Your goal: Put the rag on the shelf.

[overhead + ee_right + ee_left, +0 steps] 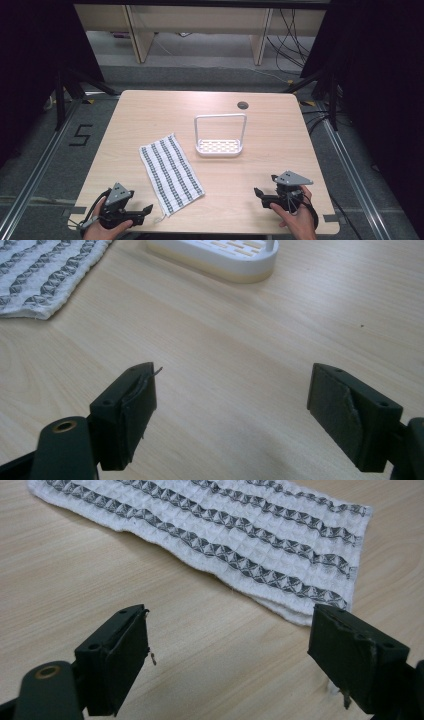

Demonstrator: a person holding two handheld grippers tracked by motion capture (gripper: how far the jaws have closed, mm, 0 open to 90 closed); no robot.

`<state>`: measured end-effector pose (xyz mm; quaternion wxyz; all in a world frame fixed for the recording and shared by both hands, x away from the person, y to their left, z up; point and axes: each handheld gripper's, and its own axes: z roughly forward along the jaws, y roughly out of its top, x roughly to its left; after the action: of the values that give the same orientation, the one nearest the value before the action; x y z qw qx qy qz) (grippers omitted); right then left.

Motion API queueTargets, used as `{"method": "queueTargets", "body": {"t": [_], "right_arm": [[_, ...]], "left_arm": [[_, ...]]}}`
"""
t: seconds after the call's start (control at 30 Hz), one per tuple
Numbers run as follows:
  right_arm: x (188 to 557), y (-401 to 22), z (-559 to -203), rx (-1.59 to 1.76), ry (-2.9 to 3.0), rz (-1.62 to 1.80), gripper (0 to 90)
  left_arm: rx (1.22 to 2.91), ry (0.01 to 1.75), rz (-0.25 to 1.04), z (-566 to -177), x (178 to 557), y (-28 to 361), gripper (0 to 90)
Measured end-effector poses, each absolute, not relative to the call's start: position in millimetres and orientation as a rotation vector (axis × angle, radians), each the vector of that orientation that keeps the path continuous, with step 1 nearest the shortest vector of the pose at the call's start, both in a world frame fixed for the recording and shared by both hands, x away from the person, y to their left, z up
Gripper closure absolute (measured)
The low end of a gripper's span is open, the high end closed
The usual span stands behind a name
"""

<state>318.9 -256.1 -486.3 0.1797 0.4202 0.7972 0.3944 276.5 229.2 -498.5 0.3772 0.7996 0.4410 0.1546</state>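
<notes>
**Towel flat on table, both grippers empty and apart**

Towel (171,173) noted as nearest item to left gripper (148,208); white waffle weave with dark stripes, lying flat and folded on table (260,125), running on a slant from near the rack down toward the near edge.

Left gripper: held in left hand (111,226), low at the near edge, just beside the towel's near corner, not touching it. Jaws spread wide, nothing between them but bare wood. In left gripper view, towel (225,535) seen ahead of the jaws, its folded edge close to the jaw at the picture's right side, apart from the pads.

Right gripper (259,192): held in right hand (296,217), well apart from the towel, on the far side of it from the left gripper. Jaws likewise spread, clamped on nothing. In right gripper view, bare table between the jaws, towel corner (45,275) at upper left, rack base (220,257) beyond.

Rack (220,135): white, perforated base with tall hoop handle, upright, just beyond the towel's far end, near but not touching.

Round cable port (242,105) in table, beyond the rack.
</notes>
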Motion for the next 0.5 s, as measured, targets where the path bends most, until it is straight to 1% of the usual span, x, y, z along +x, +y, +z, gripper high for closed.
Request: {"method": "queueTargets", "body": {"t": [0.5], "right_arm": [[320.6, -229.2, -480.8, 1.091, 2.307, 1.161, 28.4]], "left_arm": [[2.035, 1.111, 0.381, -499.7, 272.6, 216.8, 15.4]]}}
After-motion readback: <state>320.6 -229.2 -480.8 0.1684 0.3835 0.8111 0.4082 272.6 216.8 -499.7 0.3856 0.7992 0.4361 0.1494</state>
